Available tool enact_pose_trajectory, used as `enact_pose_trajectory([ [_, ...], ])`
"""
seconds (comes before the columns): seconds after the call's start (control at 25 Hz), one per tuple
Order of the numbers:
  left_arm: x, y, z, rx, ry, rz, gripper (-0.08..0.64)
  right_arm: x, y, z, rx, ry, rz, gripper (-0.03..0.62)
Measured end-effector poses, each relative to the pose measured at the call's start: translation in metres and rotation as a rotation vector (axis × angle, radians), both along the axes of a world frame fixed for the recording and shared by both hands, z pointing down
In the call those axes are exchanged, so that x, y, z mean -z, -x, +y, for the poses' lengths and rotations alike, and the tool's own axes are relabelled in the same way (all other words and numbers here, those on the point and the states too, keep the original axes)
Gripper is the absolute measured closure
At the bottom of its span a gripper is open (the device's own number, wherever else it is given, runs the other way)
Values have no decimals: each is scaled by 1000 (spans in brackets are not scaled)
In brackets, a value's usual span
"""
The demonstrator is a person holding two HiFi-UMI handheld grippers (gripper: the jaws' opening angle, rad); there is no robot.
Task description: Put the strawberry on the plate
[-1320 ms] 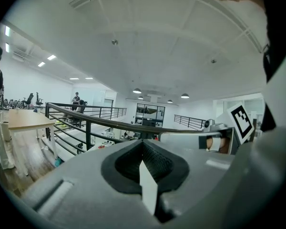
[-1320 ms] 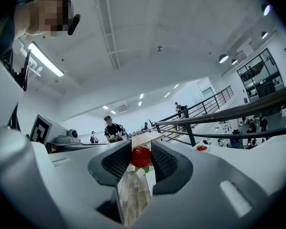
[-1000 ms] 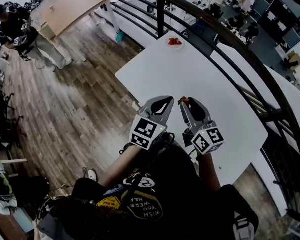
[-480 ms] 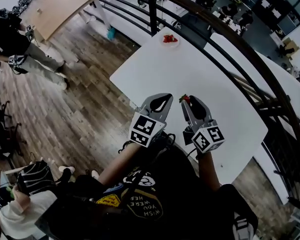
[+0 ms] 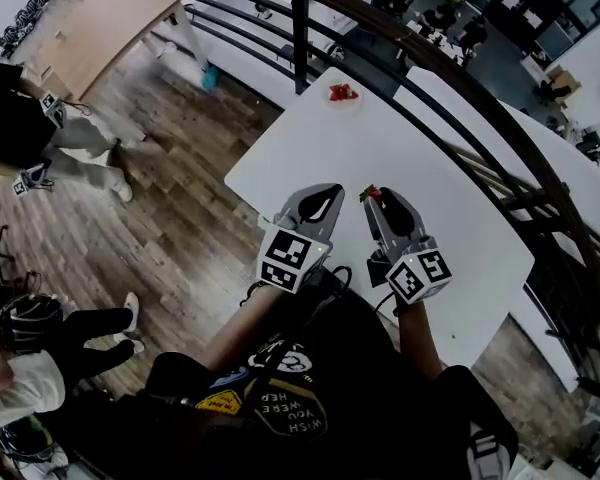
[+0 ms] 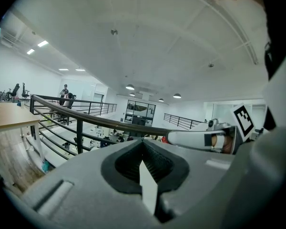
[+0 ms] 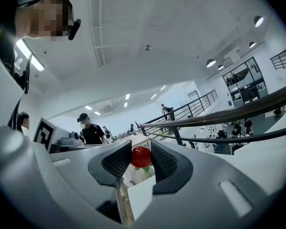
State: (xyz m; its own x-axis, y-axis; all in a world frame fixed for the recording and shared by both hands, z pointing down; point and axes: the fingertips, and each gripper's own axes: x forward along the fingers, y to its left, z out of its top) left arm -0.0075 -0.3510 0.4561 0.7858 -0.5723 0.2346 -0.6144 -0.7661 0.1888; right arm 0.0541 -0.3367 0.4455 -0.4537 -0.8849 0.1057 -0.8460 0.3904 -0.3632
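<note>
R hand-held gripper (image 5: 377, 202) pinches small red strawberry (image 7: 141, 156); small white round plate (image 5: 346, 96) well off at 12 o'clock; L hand-held gripper (image 6: 143, 151) pressed together.

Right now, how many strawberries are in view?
2 at least. One strawberry is clamped in the right gripper, over the near part of the table. Red fruit lies on the plate at the far corner; it is too small to count and may be several.
</note>
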Motion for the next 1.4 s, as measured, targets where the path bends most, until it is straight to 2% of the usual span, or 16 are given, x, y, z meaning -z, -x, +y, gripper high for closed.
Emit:
enact_pose_trajectory([
  [0.08,2,13,-8,-5,3,8,560,8,12,-6,-3,-18,-12,462],
  [0.28,-6,35,-21,-17,39,28,560,11,37,-18,-27,-8,27,462],
  [0.52,-3,46,-22,-28,59,20,560,8,45,-19,-49,28,42,462],
  [0.88,-10,24,-23,-45,72,9,560,1,24,-32,-62,30,22,462],
  [1.12,-11,10,-54,-37,54,-19,560,-8,6,-64,-61,25,17,462],
  [1.4,-30,-25,-90,-32,55,-47,560,-19,-19,-97,-26,41,2,462],
])
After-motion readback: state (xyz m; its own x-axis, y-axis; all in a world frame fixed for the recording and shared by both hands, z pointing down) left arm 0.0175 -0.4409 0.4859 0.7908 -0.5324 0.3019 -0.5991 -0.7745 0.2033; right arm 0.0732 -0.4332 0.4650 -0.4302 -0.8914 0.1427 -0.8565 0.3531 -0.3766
